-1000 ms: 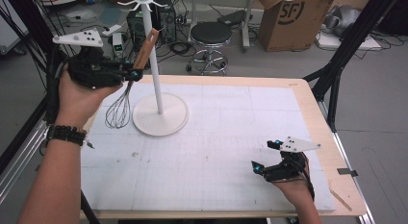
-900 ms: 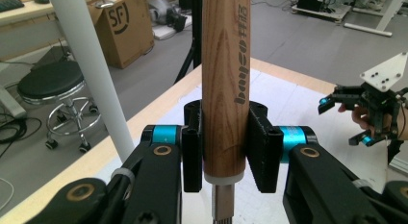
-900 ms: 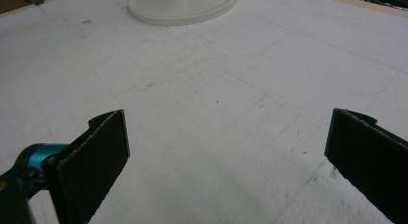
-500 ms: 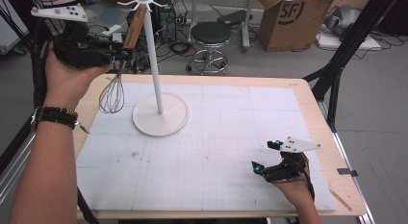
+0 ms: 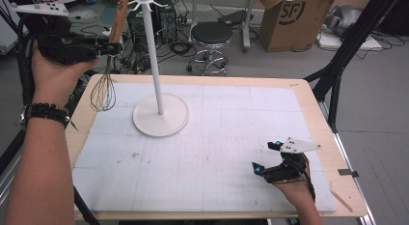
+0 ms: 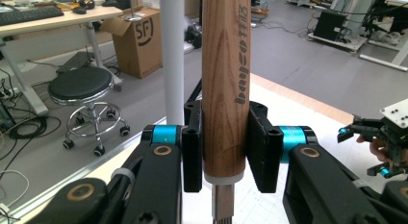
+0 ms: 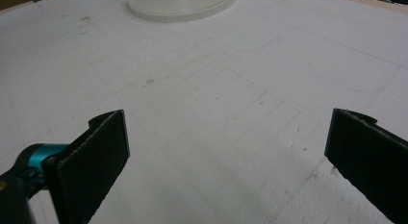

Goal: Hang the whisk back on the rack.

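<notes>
Left claw (image 5: 110, 47) is clenched on the wooden handle of the whisk (image 5: 107, 65), held up in the air above the table's (image 5: 308, 97) far left corner. In the left gripper view both black pads press flat against the handle's lower end, just above the metal collar; the handle stands upright between them. In the high view the wire loops hang below the claw, over the table's left edge, just left of the white stand (image 5: 156, 90). The stand's pole rises just beside the handle, apart from it; its round base sits on the white mat (image 5: 231, 152) near the far left of the table. The hook ring at the pole's top is near the handle's upper end; whether they touch cannot be told. Right claw (image 5: 266, 157) is released, jaws spread wide with nothing between them, resting low over the mat near the table's near right corner.
</notes>
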`<action>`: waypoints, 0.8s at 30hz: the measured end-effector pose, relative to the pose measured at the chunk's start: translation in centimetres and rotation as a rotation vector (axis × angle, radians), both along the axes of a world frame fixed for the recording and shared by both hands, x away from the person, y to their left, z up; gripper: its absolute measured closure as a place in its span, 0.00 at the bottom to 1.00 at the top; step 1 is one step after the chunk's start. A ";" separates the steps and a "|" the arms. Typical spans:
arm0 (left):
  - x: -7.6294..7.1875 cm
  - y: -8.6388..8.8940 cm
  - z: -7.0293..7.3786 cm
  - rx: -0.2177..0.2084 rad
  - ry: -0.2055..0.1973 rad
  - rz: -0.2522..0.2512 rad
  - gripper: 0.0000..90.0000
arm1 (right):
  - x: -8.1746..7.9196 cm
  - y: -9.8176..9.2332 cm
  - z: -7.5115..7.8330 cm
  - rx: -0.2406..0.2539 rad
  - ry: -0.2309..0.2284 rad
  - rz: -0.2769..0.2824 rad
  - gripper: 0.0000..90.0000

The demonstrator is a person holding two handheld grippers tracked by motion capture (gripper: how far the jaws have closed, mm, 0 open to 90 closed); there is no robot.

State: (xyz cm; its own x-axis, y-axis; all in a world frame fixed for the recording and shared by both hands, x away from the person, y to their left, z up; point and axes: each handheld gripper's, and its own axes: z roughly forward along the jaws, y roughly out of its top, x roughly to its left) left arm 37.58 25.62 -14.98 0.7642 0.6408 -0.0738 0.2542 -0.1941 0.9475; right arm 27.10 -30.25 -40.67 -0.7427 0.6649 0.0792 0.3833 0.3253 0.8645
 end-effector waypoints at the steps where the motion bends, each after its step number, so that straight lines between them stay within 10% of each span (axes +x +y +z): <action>1: 0.1 0.0 0.0 0.001 0.003 0.001 0.78 | 0.0 0.0 0.0 0.000 -0.002 0.001 0.01; 24: 2.5 -2.8 -1.4 0.064 0.033 0.008 0.78 | -0.1 -0.1 0.0 -0.004 -0.001 0.001 0.01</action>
State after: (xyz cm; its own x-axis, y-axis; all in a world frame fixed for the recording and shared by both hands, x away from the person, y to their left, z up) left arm 40.11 22.81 -16.35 0.7568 0.6511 -0.0579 0.2873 -0.2518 0.9242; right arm 27.01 -30.31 -40.68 -0.7437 0.6642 0.0757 0.3816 0.3288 0.8639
